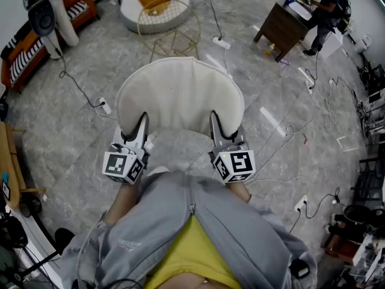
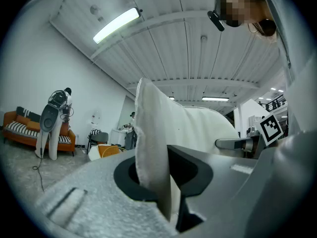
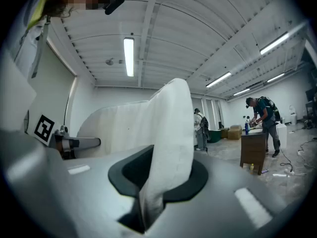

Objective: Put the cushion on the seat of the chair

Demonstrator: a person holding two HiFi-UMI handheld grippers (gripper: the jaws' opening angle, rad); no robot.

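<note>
The cushion (image 1: 179, 95) is hanging above the grey, veined stone floor (image 1: 72, 131), close in front of the person. It is showing as a soft cream fabric pad, rounded at its far edge and finely napped. The left claw (image 1: 143, 120) is clenching its near left edge and the right claw (image 1: 215, 119) its near right edge, pinching the fabric thin. A gold wire-frame chair (image 1: 169, 24) is standing farther off, well apart.

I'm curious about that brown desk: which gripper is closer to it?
Right. The right gripper clamps the cushion edge on the side toward the brown desk; the left gripper clamps the opposite edge, farther away.
</note>
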